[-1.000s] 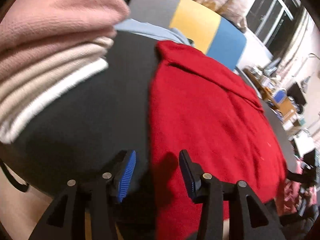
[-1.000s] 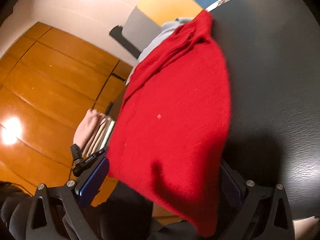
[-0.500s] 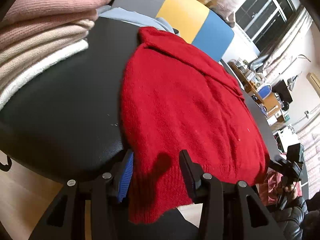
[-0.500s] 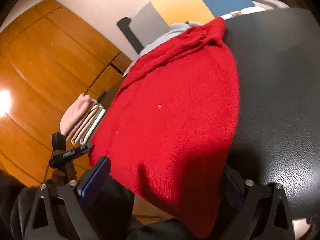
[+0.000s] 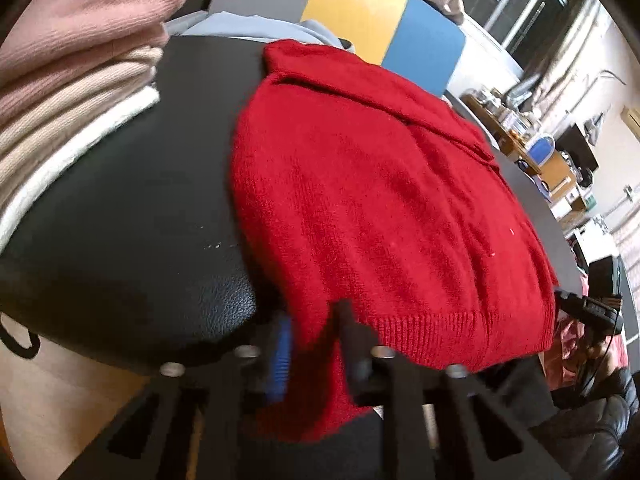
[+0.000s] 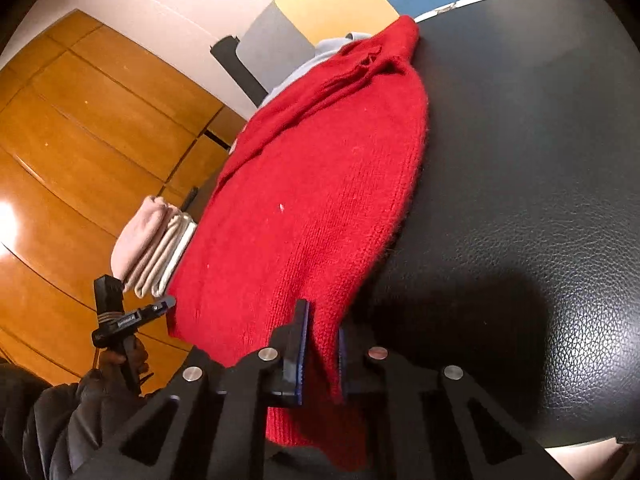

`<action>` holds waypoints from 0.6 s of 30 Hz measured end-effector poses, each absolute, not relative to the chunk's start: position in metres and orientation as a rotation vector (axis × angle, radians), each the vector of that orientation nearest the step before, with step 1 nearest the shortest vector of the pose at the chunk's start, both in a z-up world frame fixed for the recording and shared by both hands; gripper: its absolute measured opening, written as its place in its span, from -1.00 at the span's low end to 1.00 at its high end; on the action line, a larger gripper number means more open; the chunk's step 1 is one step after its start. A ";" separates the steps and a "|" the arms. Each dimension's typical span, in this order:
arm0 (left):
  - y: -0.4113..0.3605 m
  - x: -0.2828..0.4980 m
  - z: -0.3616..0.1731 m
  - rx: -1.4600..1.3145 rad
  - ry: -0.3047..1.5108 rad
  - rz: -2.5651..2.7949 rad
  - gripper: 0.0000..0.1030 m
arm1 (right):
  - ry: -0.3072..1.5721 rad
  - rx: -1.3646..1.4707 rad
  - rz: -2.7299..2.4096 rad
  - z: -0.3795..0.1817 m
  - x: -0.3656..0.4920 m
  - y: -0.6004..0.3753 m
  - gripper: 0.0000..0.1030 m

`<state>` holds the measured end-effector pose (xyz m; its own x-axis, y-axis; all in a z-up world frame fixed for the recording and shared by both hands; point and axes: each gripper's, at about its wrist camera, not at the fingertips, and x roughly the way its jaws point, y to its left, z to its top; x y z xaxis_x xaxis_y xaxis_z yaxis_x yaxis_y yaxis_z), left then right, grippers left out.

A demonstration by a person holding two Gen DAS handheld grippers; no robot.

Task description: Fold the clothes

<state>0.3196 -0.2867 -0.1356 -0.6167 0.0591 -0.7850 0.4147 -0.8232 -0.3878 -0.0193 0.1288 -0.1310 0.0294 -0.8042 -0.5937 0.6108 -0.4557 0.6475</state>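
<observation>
A red knit sweater (image 5: 380, 200) lies flat on the black leather-textured table (image 5: 120, 200), its ribbed hem hanging over the near edge. My left gripper (image 5: 314, 344) is at the hem's left corner, its jaws closing with the red fabric pinched between the blue pads. In the right wrist view the same sweater (image 6: 312, 184) stretches away from me. My right gripper (image 6: 320, 344) is at the hem's other corner, its jaws closing with a fold of red knit pressed between them.
A stack of folded pink, beige and white knits (image 5: 72, 80) sits at the table's left end. A light blue garment (image 5: 248, 28) lies beyond the sweater's collar. A grey, yellow and blue chair (image 5: 360, 12) stands behind the table. Wooden panels (image 6: 100, 120) line the wall.
Both grippers have closed from wide open onto the sweater's hem. The left gripper slid in from beside the hem's corner until the fabric lay between its pads.
</observation>
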 end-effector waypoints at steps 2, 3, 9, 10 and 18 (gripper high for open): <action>-0.287 0.319 -0.135 1.259 0.825 -2.530 -0.77 | -0.172 1.203 -1.681 -0.126 -0.016 0.124 -0.76; -0.287 0.320 -0.135 1.260 0.827 -2.534 -0.77 | -0.153 1.199 -1.689 -0.124 -0.015 0.123 -0.76; -0.299 0.325 -0.129 1.251 0.999 -2.591 -0.77 | -0.217 1.213 -1.661 -0.132 -0.017 0.128 -0.87; -0.300 0.327 -0.126 1.244 1.021 -2.614 -0.77 | -0.240 1.220 -1.647 -0.131 -0.018 0.128 -0.84; -0.307 0.320 -0.137 1.314 1.029 -2.601 -0.74 | -0.340 1.219 -1.528 -0.145 -0.024 0.118 -0.84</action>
